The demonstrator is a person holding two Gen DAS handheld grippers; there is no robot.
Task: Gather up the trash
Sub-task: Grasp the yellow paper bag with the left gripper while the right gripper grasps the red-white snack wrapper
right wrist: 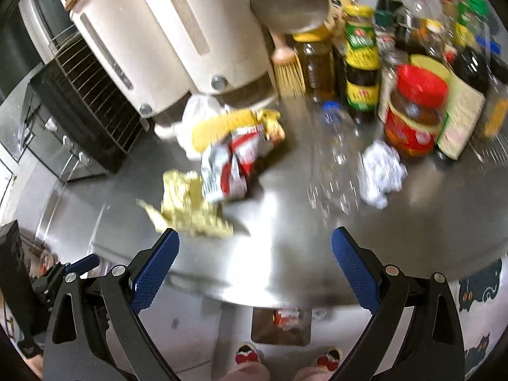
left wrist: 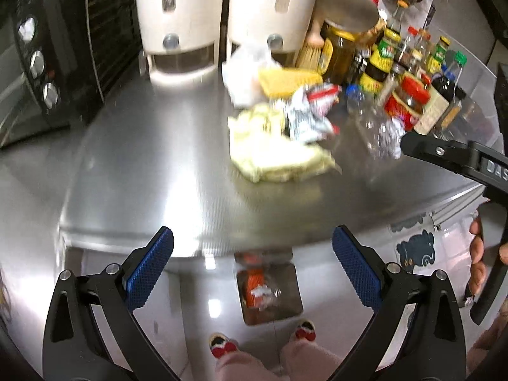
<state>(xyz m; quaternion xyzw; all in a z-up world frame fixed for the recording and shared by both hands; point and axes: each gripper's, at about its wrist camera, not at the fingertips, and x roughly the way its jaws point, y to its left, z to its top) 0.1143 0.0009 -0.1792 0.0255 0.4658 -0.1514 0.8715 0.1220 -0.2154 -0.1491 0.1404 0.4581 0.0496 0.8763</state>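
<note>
Trash lies on the steel counter [left wrist: 158, 165]: a crumpled pale yellow wrapper [left wrist: 273, 149] [right wrist: 190, 206], a red and silver snack bag [left wrist: 312, 111] [right wrist: 235, 165], a yellow bag [left wrist: 289, 81] [right wrist: 228, 123], a white plastic bag [left wrist: 244, 70] [right wrist: 197, 111], a clear plastic bottle [left wrist: 368, 117] [right wrist: 333, 158] on its side and a foil ball [left wrist: 392, 136] [right wrist: 381, 171]. My left gripper [left wrist: 253, 254] is open and empty at the counter's front edge. My right gripper [right wrist: 255, 257] is open and empty near the yellow wrapper; it also shows in the left wrist view [left wrist: 451, 158].
A square bin [left wrist: 270, 289] [right wrist: 281, 324] with trash in it stands on the floor below the counter edge. Two cream dispensers [left wrist: 177, 22] and a black toaster oven [left wrist: 47, 63] stand at the back left. Jars and sauce bottles [right wrist: 412, 108] crowd the back right.
</note>
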